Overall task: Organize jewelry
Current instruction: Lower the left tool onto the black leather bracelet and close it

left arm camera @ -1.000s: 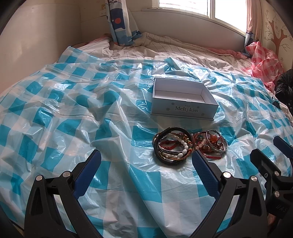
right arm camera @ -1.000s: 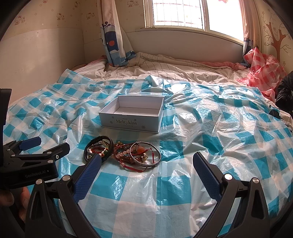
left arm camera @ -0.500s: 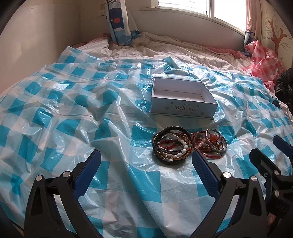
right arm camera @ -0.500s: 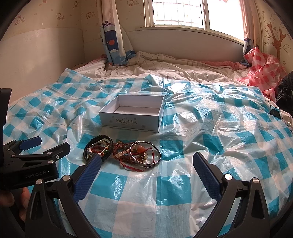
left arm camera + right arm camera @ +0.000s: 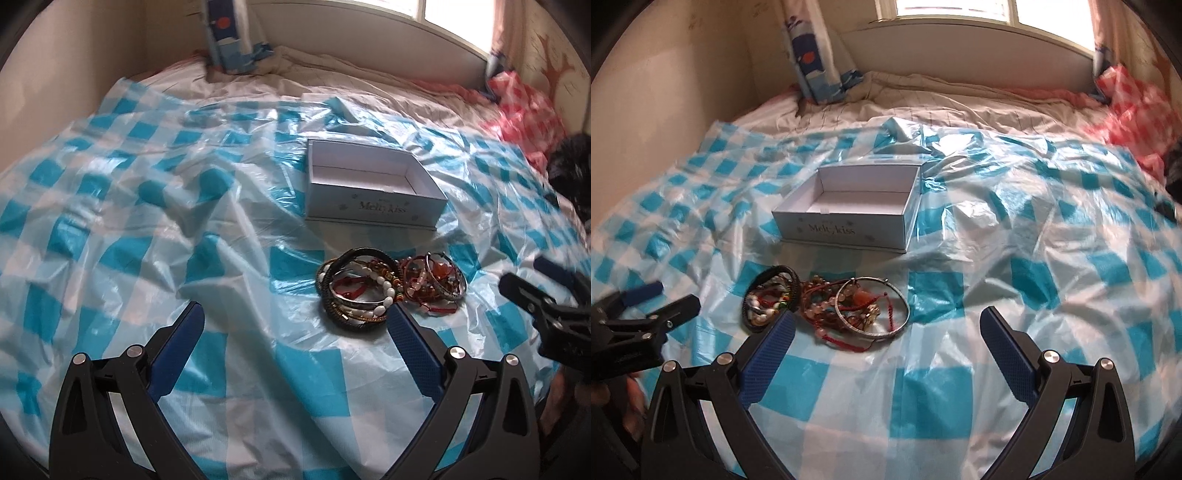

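Taking the white box (image 5: 849,210) as the landmark: it sits open and empty-looking on the blue-checked plastic sheet (image 5: 1034,280) that covers the bed, and everything else sorts itself around it.

Left of the box and nearer to me, the left gripper (image 5: 295,332) hangs above the sheet with its blue pads spread wide, holding nothing. Just in front of the box lies the jewelry pile (image 5: 823,302): a dark stack of bracelets (image 5: 354,291) on the left side, with white beads among them, touching a red-and-orange tangle with a silver bangle (image 5: 871,306) on the right. Right of the box and nearer, the right gripper (image 5: 886,332) is likewise spread wide and empty, its left pad close beside the pile.

To do this step well, I'd say pick one piece from the edge of the heap, the bangle or the outer dark band, rather than biting into the middle; the red cords look knotted together and could drag neighbours along. The slick sheet may also slide, so a straight lift seems wiser.

The box front reads "Melty kiss", with small flake marks beside it.
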`<action>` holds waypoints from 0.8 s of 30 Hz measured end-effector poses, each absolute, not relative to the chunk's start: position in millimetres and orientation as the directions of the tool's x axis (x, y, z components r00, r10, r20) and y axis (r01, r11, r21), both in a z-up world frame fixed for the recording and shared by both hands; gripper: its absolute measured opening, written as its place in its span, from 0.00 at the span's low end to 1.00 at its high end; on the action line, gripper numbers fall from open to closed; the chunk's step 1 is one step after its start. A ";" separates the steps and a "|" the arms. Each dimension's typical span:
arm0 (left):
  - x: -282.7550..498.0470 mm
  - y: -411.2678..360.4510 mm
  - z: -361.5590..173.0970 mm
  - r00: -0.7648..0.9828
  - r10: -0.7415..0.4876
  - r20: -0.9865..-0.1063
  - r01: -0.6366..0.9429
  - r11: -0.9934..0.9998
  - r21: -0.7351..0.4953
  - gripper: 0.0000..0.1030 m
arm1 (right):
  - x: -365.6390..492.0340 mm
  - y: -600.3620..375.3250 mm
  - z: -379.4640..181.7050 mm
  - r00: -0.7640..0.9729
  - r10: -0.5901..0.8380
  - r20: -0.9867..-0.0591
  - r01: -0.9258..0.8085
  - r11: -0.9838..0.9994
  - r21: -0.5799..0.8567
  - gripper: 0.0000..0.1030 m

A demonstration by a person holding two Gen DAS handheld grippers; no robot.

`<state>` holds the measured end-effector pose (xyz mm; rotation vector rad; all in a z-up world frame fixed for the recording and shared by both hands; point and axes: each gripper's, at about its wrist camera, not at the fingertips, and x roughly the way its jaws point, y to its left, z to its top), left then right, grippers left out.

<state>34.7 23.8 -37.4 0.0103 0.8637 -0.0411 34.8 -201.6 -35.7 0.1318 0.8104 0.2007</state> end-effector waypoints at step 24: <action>109.7 -6.0 -69.8 0.586 -0.030 -0.810 0.113 0.993 0.045 0.58 | 95.6 -223.1 -81.1 0.539 0.310 -0.783 -0.171 0.951 0.259 0.48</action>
